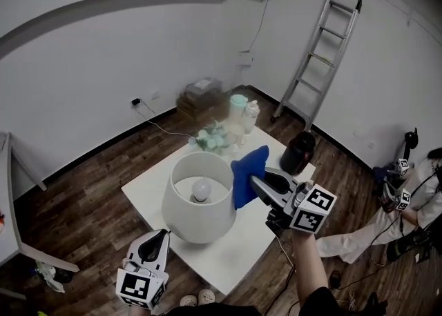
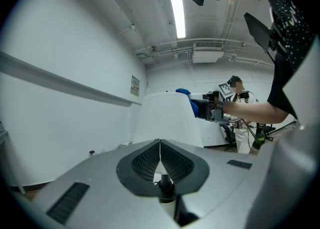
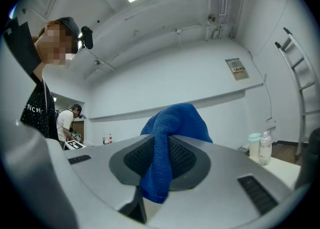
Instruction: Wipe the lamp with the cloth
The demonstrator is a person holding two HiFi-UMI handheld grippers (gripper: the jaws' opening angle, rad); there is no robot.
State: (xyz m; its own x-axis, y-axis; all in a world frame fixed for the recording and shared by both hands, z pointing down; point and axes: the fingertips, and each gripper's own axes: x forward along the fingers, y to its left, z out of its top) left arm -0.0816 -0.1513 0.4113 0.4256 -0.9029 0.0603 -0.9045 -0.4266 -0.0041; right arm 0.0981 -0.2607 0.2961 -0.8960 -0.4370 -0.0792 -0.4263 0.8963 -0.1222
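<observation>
A white lamp [image 1: 200,204] with a drum shade and a bare bulb [image 1: 201,188] inside stands on the white table [image 1: 145,187]. My right gripper [image 1: 254,182] is shut on a blue cloth [image 1: 247,174], which hangs against the shade's right rim. In the right gripper view the blue cloth [image 3: 167,143] is pinched between the jaws and droops over them. My left gripper [image 1: 162,237] sits low at the table's near edge, jaws shut and empty, just in front of the shade. The left gripper view has the lamp [image 2: 167,120] straight ahead, with the cloth [image 2: 189,102] behind it.
A dark jar [image 1: 298,152] stands at the table's right corner. Bottles [image 1: 243,116] and small green items [image 1: 213,139] crowd the far corner. A ladder [image 1: 320,56] leans on the back wall. Another person [image 1: 421,201] sits on the floor at right.
</observation>
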